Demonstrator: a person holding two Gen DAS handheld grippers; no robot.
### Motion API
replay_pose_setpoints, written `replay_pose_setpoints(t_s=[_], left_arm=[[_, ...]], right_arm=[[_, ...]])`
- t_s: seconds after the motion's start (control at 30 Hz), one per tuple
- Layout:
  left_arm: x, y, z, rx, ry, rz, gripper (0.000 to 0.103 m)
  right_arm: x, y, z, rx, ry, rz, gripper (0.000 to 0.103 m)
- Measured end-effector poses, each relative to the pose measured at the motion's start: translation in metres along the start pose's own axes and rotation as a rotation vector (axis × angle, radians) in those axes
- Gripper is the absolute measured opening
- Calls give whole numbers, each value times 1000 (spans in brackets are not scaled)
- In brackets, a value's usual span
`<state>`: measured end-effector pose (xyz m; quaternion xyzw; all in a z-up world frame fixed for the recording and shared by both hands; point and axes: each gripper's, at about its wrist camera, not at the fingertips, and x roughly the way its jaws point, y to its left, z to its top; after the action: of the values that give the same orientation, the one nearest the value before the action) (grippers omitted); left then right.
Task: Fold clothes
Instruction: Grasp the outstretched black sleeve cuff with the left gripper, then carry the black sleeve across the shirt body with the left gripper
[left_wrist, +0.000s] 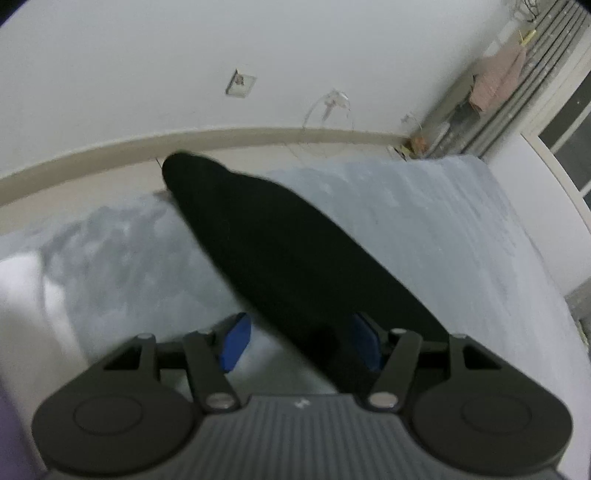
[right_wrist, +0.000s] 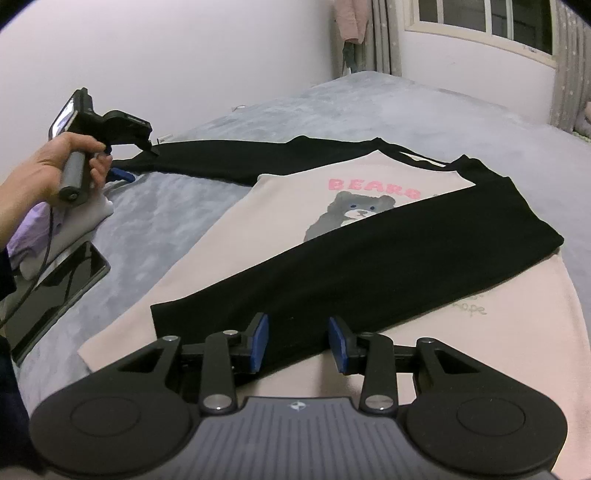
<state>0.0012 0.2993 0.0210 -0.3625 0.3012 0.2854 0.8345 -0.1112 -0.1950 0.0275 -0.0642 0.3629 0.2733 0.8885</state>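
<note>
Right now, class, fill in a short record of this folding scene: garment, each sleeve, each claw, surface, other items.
garment: pink shirt with black sleeves and a bear print, lying flat
near sleeve: folded across the shirt front
far sleeve: stretched out sideways on the bed
left claw: far sleeve between its jaws, not pinched
right claw: jaws apart over the near sleeve's cuff end, not pinching
surface: grey-blue bed cover
other items: dark phone, folded pale clothes

- I note the shirt (right_wrist: 236, 236) lying flat on the bed (right_wrist: 369, 107).
- One sleeve (right_wrist: 369, 258) lies folded across its front.
- A phone (right_wrist: 55, 291) lies left of it.
</note>
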Motion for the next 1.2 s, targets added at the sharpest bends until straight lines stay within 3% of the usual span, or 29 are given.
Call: replay_pose_setpoints(t_s=[0.1, 0.2, 0.3, 0.37, 0.47, 0.53, 0.63, 0.8, 0.9, 1.0, 1.1, 1.2], left_arm=[[8, 2, 2, -55, -50, -5, 71], [16, 2, 9, -92, -99, -28, 66], [24, 5, 13, -103, -119, -29, 39], [27, 8, 16, -130, -113, -46, 15], [29, 14, 19, -165, -109, -93, 7], [29, 18, 19, -186, -121, -141, 7], [17, 19, 18, -223, -176, -272, 6], [-11, -4, 16, -170, -269, -466, 6], [-42, -39, 2, -32, -294, -596, 6], [-87, -92, -39, 282, -313, -737, 6], [-121, -134, -105, 632, -288, -857, 8], [-131, -157, -172, 931, -244, -880, 12]], right_arm=[[-2, -4, 1, 22, -4, 4, 36], [-4, -7, 2, 28, -12, 1, 36], [-6, -9, 2, 32, -17, 7, 36], [-7, -10, 2, 33, -20, 9, 36], [-8, -13, 4, 41, -28, 8, 36], [-10, -14, 4, 46, -35, 6, 36], [-12, -15, 6, 51, -44, 3, 36], [-13, -17, 7, 64, -52, 1, 36], [-16, -19, 9, 75, -65, -1, 36], [-21, -25, 12, 114, -88, -2, 36], [-27, -41, 15, 185, -111, -12, 36], [-32, -62, 16, 277, -127, -28, 38]])
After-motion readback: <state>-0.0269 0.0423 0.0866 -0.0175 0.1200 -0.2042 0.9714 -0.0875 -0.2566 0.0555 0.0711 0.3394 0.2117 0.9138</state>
